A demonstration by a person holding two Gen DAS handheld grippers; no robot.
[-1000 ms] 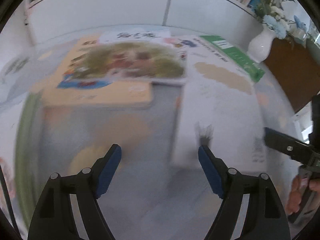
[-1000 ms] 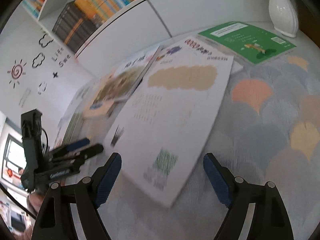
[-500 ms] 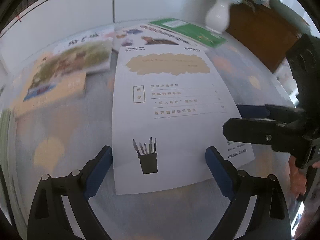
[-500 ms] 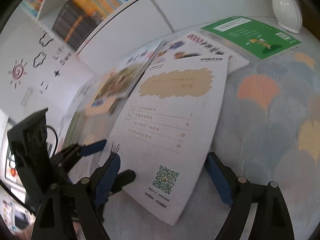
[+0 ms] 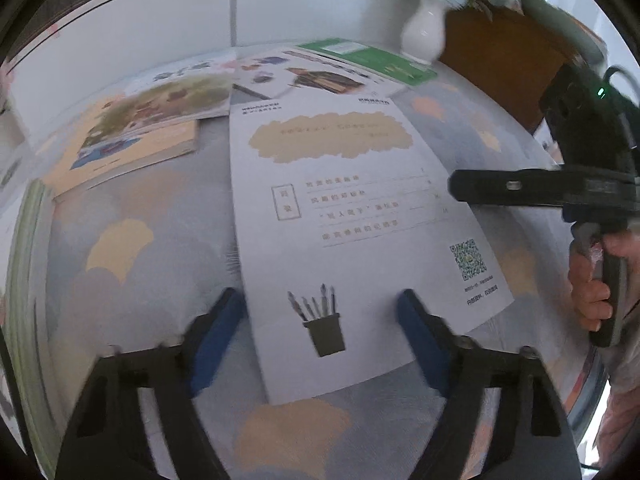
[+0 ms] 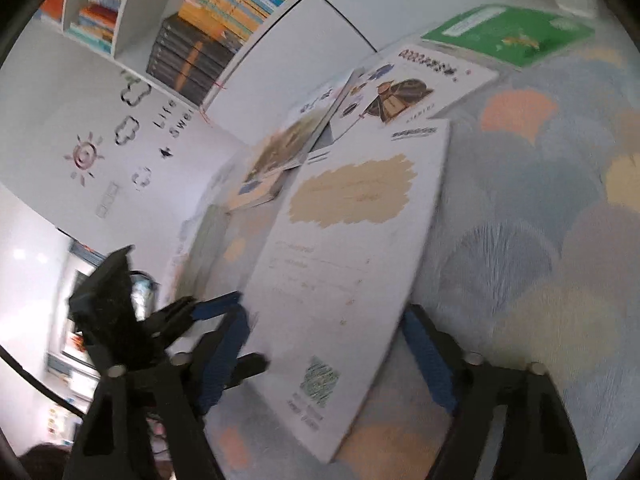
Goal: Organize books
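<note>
Hovered with the left gripper (image 5: 320, 340) over the near end of a flat white paper booklet (image 5: 344, 208) printed with a tan blotch, lines of text, a code square and a pot of brushes; jaws apart and closing, one blue pad just beside the booklet's left edge, the other over its lower right part, neither seen pressing on it. Reached in with the right gripper (image 6: 326, 360) from the other side, jaws likewise parted and closing, the booklet's near corner showing between them but not pinched; seen from the left wrist, one black finger lay across the booklet's right edge, with a hand (image 5: 592, 284) wrapped round the handle. Lay flat, that booklet, on a grey-blue cloth patterned with peach and yellow fan shapes (image 5: 132, 280), its far end overlapping a white illustrated booklet showing a brown figure (image 5: 320, 76). Found farther left a thick yellow-orange book (image 5: 120, 160) with a green-toned picture book (image 5: 172, 100) lying on top, touching. Spotted beyond, toward the back right, a flat green-covered book (image 5: 372, 60), and just beside it a white vase of pale blue flowers (image 5: 424, 36) before a brown wooden cabinet (image 5: 500, 60). Made out, from the right wrist, white shelves packed with colourful books (image 6: 216, 12) above a white panel with doodled clouds and a sun (image 6: 120, 140).
</note>
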